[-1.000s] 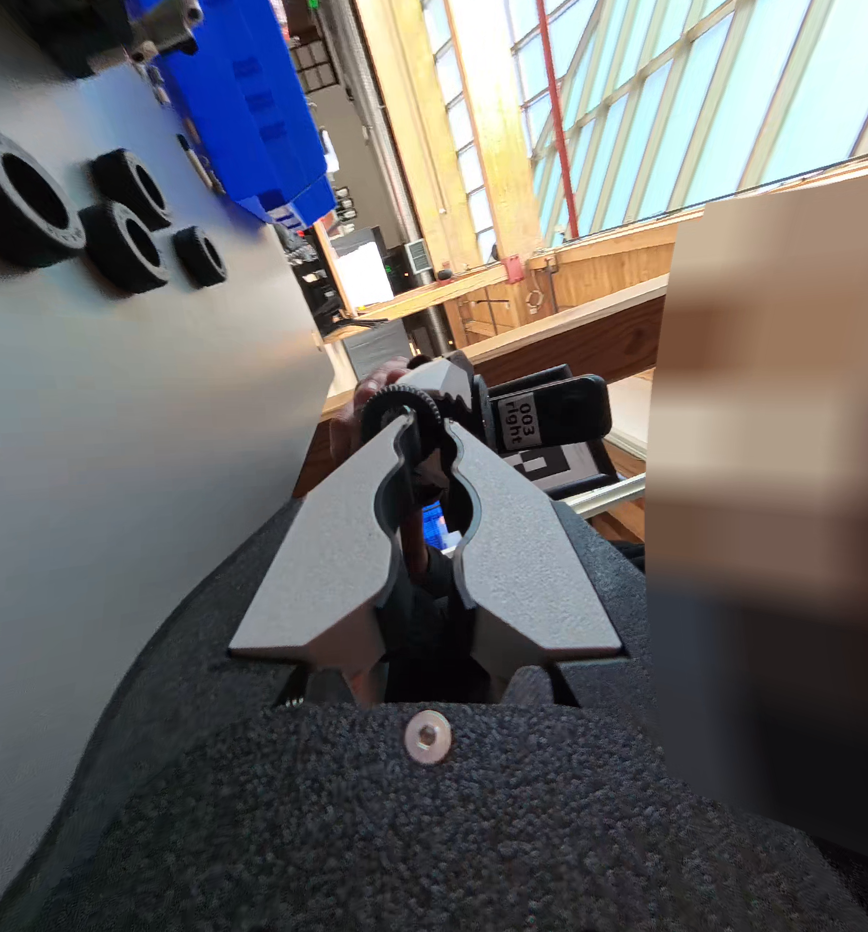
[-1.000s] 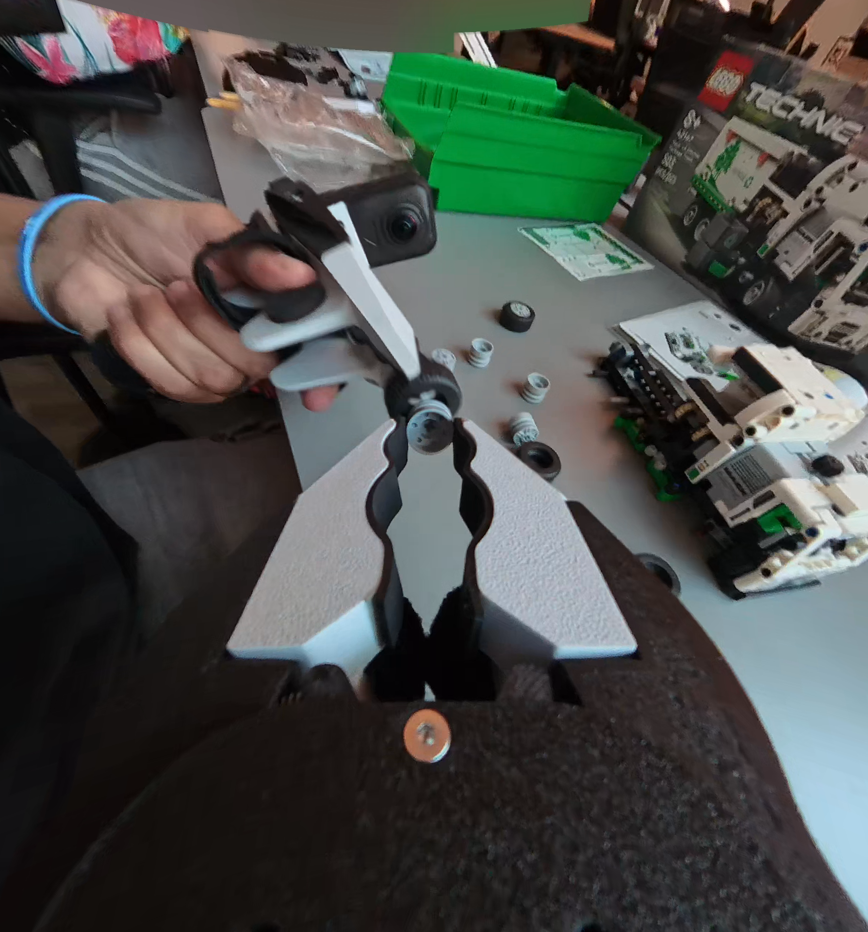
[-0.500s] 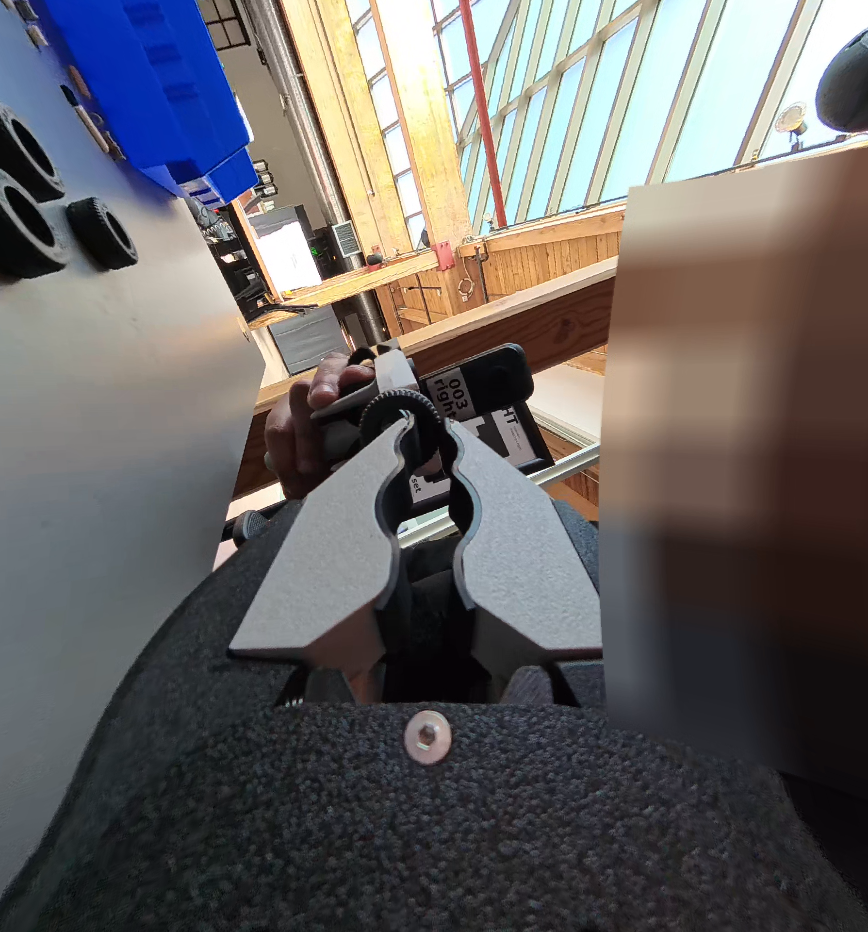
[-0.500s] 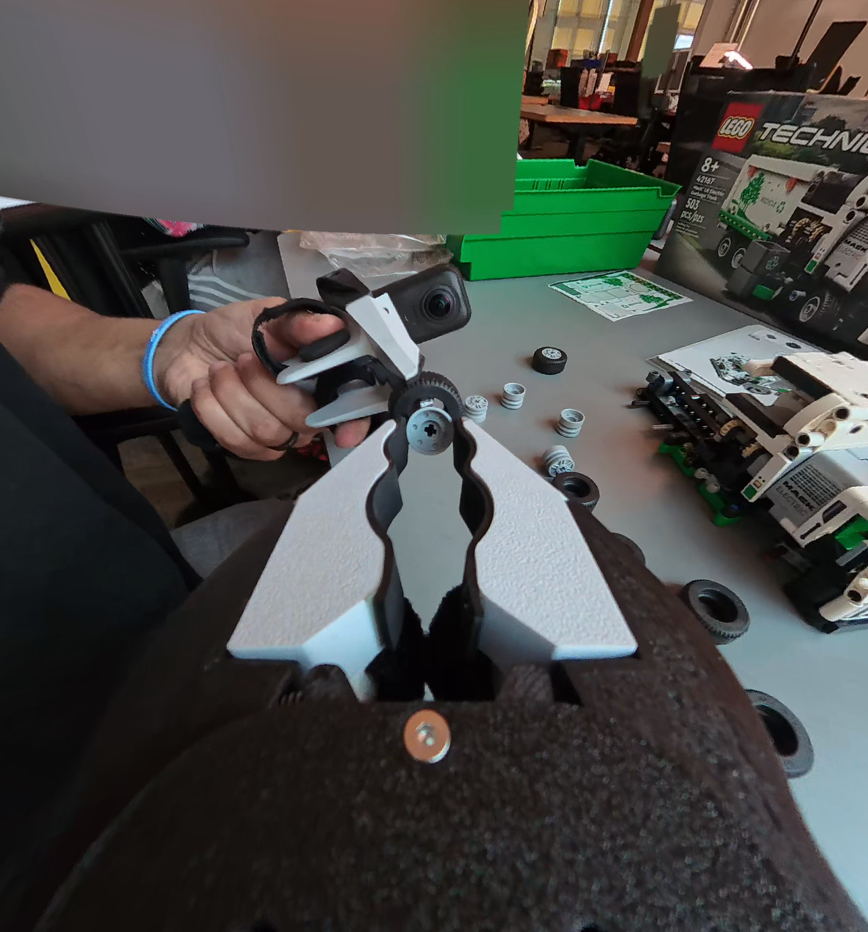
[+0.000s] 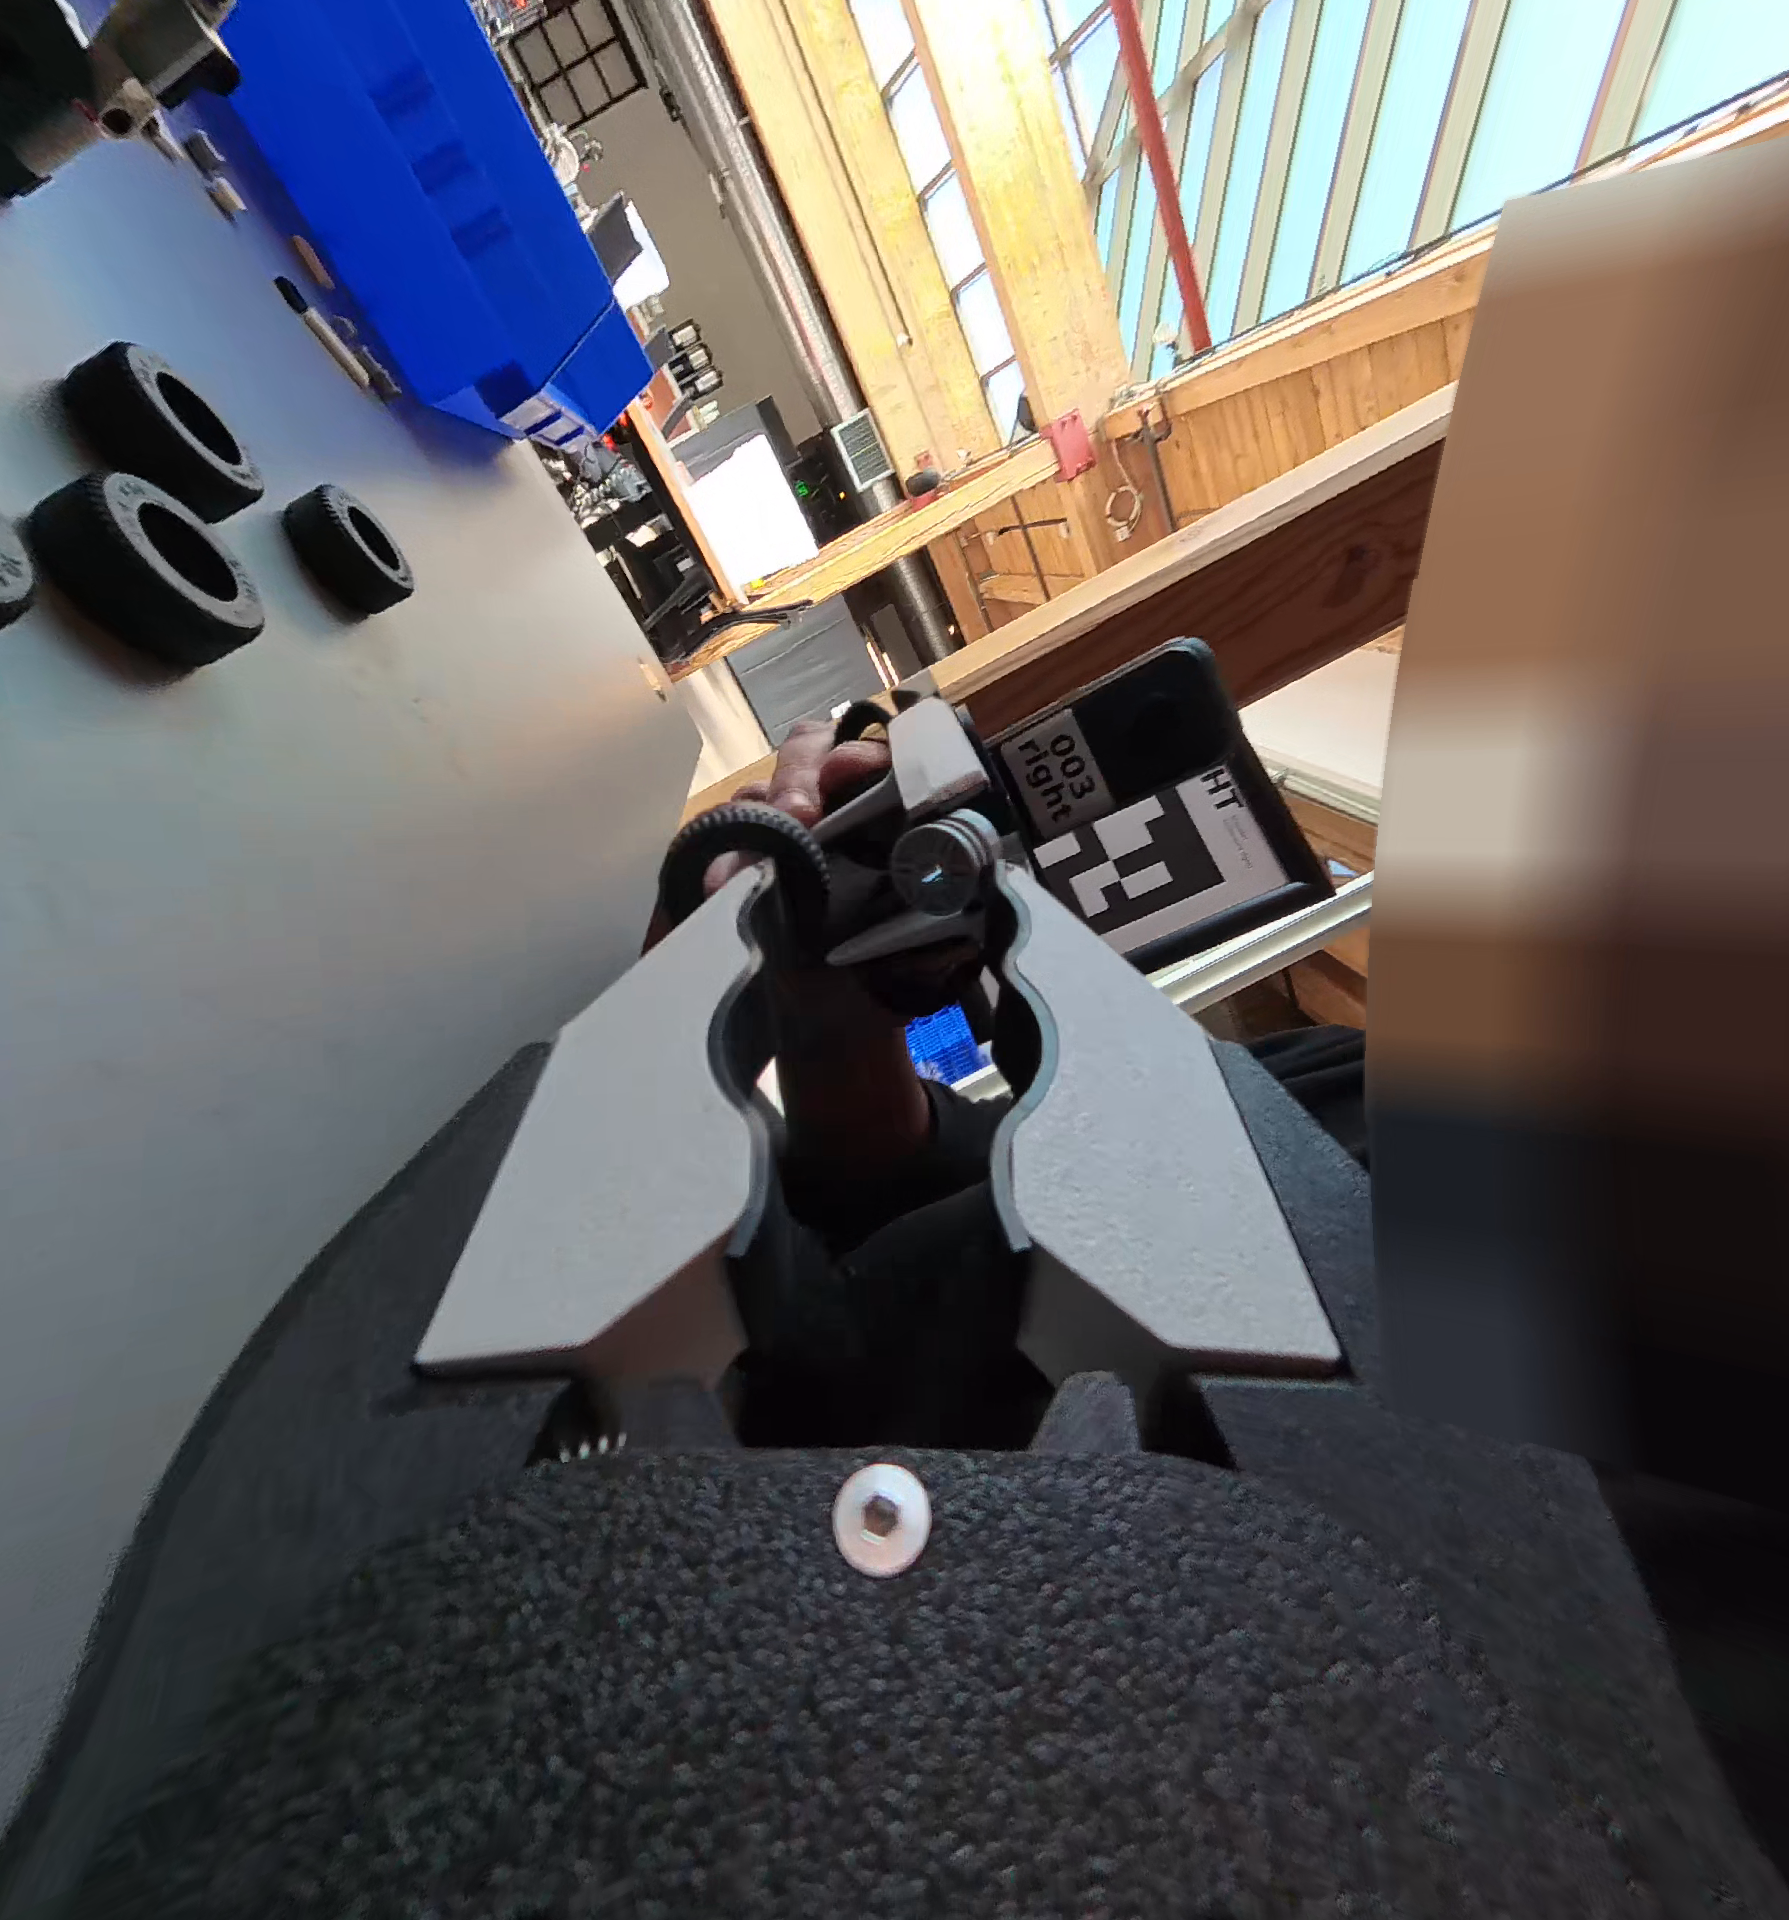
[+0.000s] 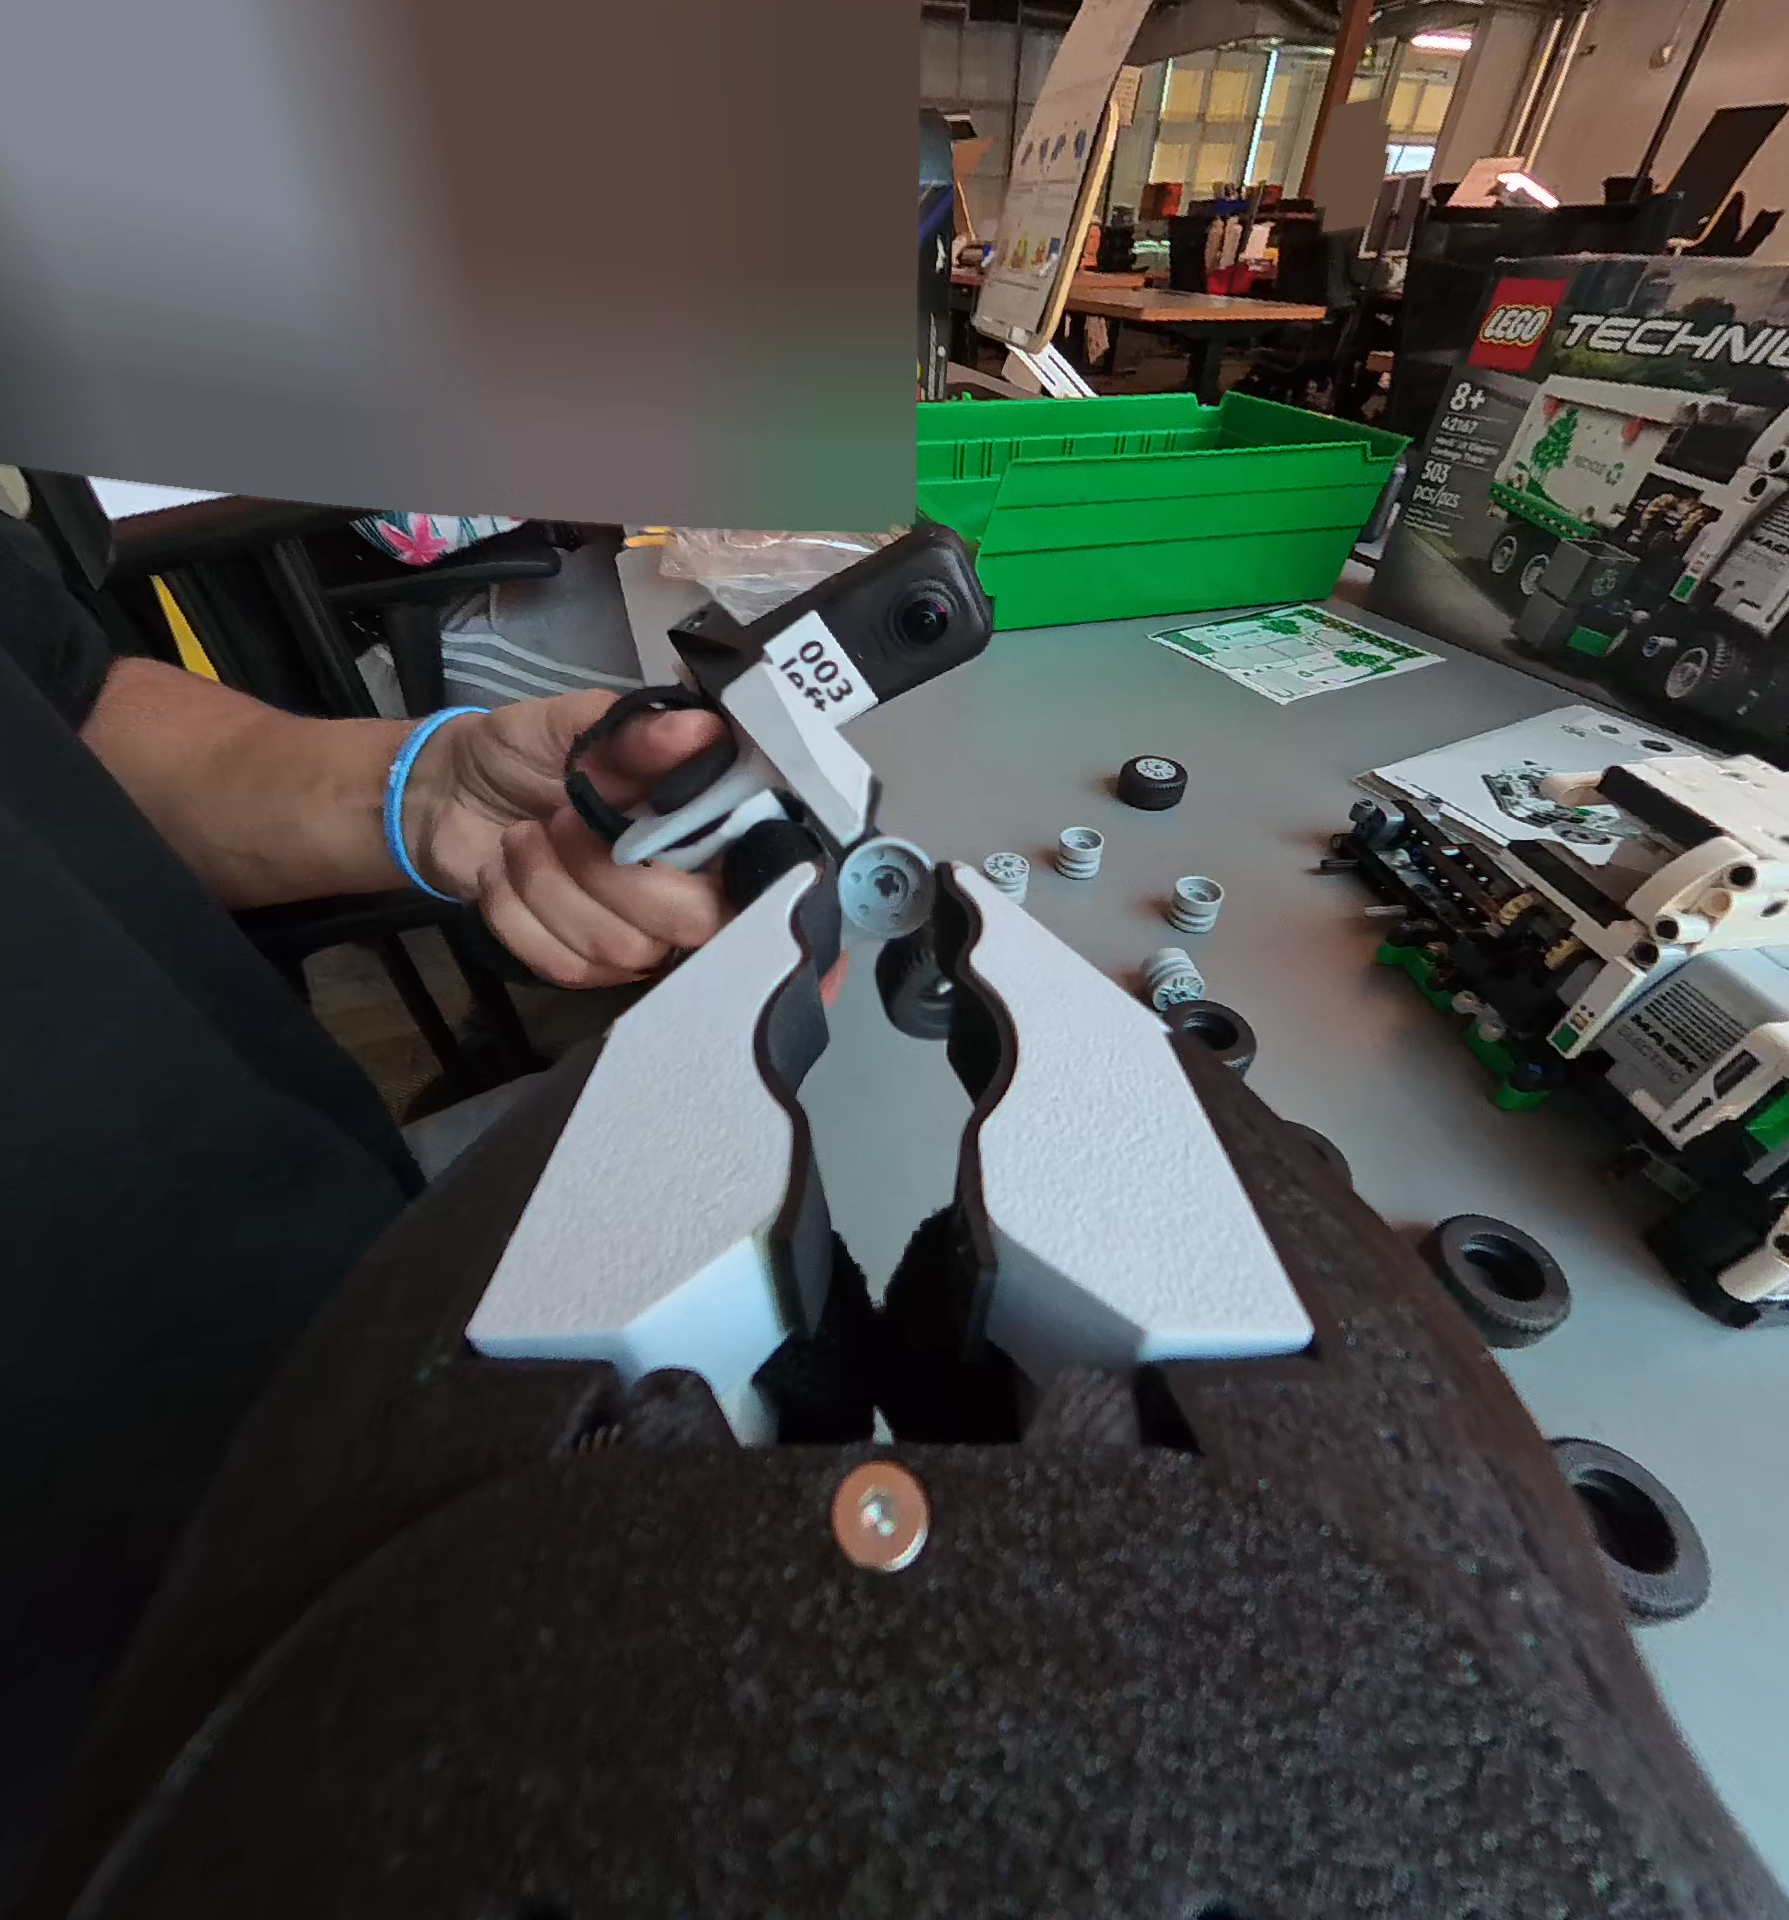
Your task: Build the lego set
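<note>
My right gripper (image 6: 882, 896) is shut on a grey wheel hub (image 6: 885, 883), held in the air off the table's near edge. The hub also shows in the left wrist view (image 5: 937, 864), just inside my left gripper's right fingertip. My left gripper (image 5: 879, 894) faces it with its jaws wide apart. A black tyre (image 5: 744, 862) sits at its left fingertip, beside the hub and not on it. In the right wrist view the left gripper (image 6: 796, 758) is held in a hand just beyond the hub. The white and green truck model (image 6: 1648, 987) lies on the table at the right.
Loose grey hubs (image 6: 1196, 902), black tyres (image 6: 1498, 1283) and one assembled wheel (image 6: 1152, 781) lie on the grey table (image 6: 1337, 1143). A green bin (image 6: 1160, 509), the set's box (image 6: 1648, 488) and a booklet (image 6: 1472, 769) stand behind. A blue bin (image 5: 433, 208) and tyres (image 5: 147, 566) show in the left wrist view.
My left gripper's jaws have opened wide. The tyre, gripped at the hub before, now sits at the left fingertip beside the hub. The right gripper stays shut on the hub.
</note>
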The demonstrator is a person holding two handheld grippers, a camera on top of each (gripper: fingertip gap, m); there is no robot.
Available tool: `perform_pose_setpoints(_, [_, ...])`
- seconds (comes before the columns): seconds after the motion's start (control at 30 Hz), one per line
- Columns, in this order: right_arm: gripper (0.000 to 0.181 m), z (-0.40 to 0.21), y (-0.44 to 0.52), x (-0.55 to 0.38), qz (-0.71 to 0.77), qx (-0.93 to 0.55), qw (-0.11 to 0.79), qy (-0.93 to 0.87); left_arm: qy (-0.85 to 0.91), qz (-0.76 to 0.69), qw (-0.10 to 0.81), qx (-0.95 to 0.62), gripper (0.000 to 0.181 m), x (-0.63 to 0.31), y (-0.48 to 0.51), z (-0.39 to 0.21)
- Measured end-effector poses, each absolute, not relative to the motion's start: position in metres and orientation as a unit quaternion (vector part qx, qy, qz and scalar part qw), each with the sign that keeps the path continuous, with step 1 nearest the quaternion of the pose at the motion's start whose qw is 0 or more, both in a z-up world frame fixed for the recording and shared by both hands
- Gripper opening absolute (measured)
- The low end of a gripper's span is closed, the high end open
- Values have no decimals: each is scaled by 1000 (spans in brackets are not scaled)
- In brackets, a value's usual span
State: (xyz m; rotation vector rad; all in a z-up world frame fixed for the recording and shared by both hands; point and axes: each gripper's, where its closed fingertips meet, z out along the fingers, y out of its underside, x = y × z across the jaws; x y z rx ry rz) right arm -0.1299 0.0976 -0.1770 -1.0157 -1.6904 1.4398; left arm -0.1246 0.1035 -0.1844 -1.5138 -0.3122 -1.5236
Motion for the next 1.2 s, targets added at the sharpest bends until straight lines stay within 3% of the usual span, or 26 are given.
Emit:
perform_pose_setpoints(0.03, [17, -180, 98, -131, 540, -392, 349, -658, -128, -626, 468, -611, 30, -124, 103, -183])
perform_pose_setpoints(0.37, [17, -214, 133, -130, 451, -459, 337, -688, -134, -535, 450, -703, 6, -133, 110, -216])
perform_pose_setpoints(0.53, [18, -231, 142, -125, 421, -490, 318, -694, -77, -401, 378, -831, 7, -118, 105, -267])
perform_pose_setpoints(0.73, [18, -229, 146, -121, 433, -497, 315, -683, -33, -343, 400, -849, 26, -125, 104, -262])
perform_pose_setpoints(1.03, [18, -235, 142, -123, 445, -499, 300, -680, 58, -202, 412, -886, 29, -140, 99, -265])
perform_pose_setpoints(1.2, [17, -237, 145, -122, 443, -503, 298, -680, 89, -148, 425, -889, 39, -137, 108, -268])
